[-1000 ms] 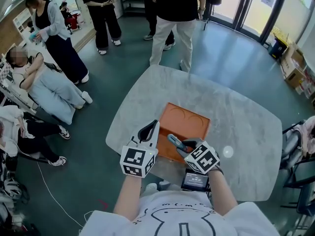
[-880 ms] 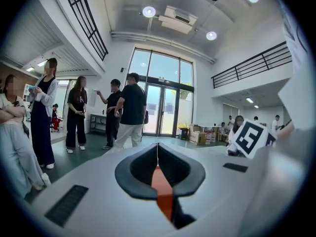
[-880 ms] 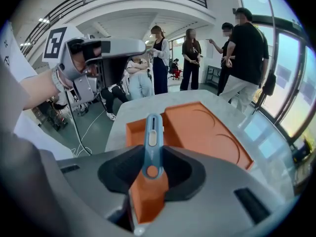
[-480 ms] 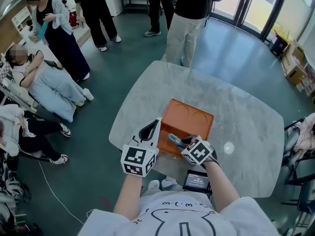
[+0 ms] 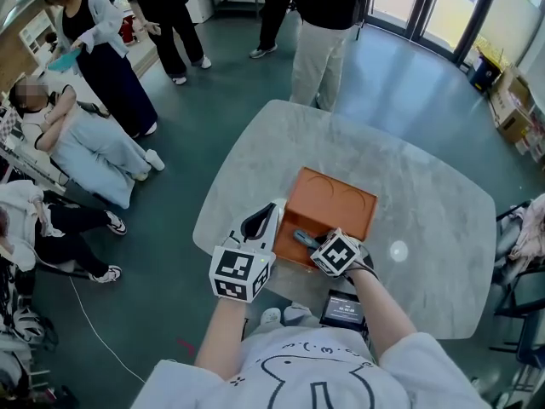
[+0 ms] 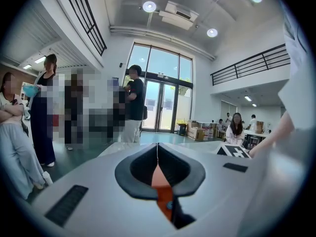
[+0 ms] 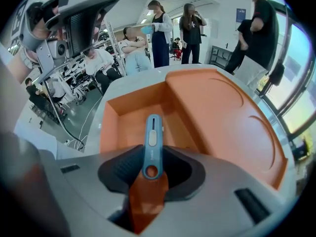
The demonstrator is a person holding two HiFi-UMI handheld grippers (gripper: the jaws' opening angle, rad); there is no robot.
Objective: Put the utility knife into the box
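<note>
Two jaws, right gripper (image 7: 149,168): clamped on the tail of the blue utility knife (image 7: 150,137), which juts out ahead of them with its slider facing us.
Knife's place: over the orange box (image 5: 334,203), nose aimed down into the sunken compartment (image 7: 129,116) at the box's near left. We cannot tell whether it touches the floor of it yet.
Step in hand: we judge this to be the lowering, with the release not yet made.
Doing it well: we'd line the knife along the compartment's length, clear of the near wall and of the ridge on its right. We'd bring the nose low until it rests, then part the jaws gently, so the knife lies flat and doesn't bounce onto the raised panel (image 7: 224,112).
Drawing off: we'd lift up and toward us, so the pads don't drag the tail back out.
Other claw, the left gripper (image 5: 258,226): jaws together on nothing, just left of the box. We'd have it ready to steady the box if it slides.
Under it all, the table (image 5: 426,228): smooth grey stone, which we judge slippery, so no sideways push.
</note>
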